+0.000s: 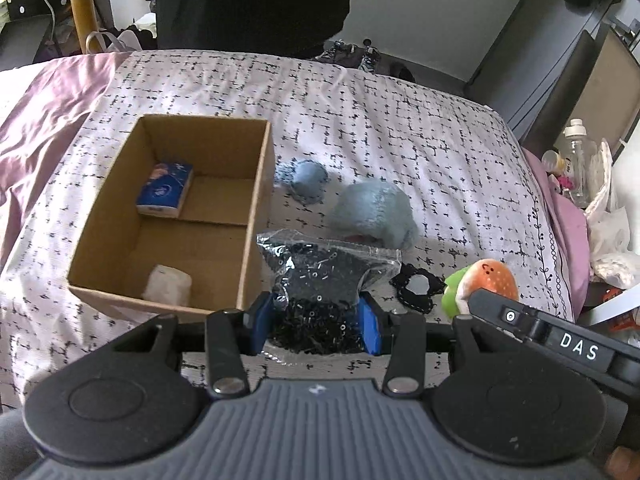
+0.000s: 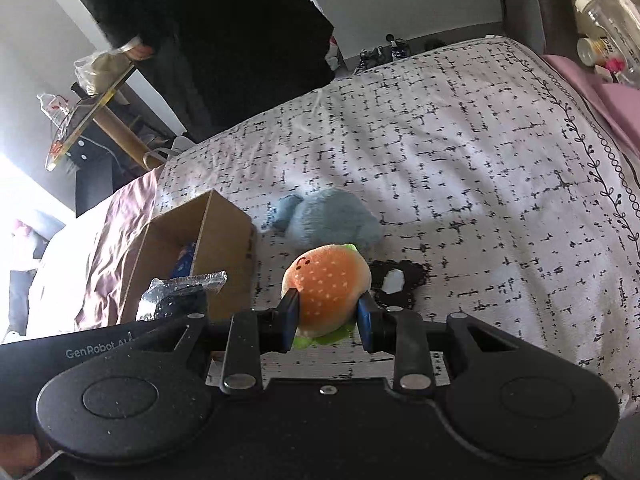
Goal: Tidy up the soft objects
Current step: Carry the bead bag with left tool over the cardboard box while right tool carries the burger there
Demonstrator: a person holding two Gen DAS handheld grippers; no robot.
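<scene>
Far left on the patterned bedspread [image 1: 400,128] sits the open cardboard box [image 1: 256,184], and it already holds a blue tissue pack [image 1: 165,189] at its far end and a white fluffy bundle [image 1: 167,283] against the near wall. Just right of the box, the left gripper [image 1: 318,318] is clenched on a clear bag of dark beads [image 1: 328,276], its blue pads pinching the lower part while the sealed top sticks up near the box's right wall. Beyond the bag lie two pale blue plush toys, a small blue plush [image 1: 307,178] close to the box and a larger blue plush [image 1: 376,210] to its right, both loose on the cover. A black crocheted piece [image 1: 416,286] with a pale centre lies flat further right. At the right, the right gripper [image 2: 328,314] is grasping a burger plush [image 2: 326,282], squeezed by its bun with the green lettuce edge poking out underneath; it seems lifted clear of the cover.

I would judge both loads are meant for the box. The bag is slippery and heavy at the bottom, so it wants a firm pinch and a lift straight over the right wall before release, set into the bare middle of the floor. The burger should follow second, so the two tools do not crowd each other above the opening.
</scene>
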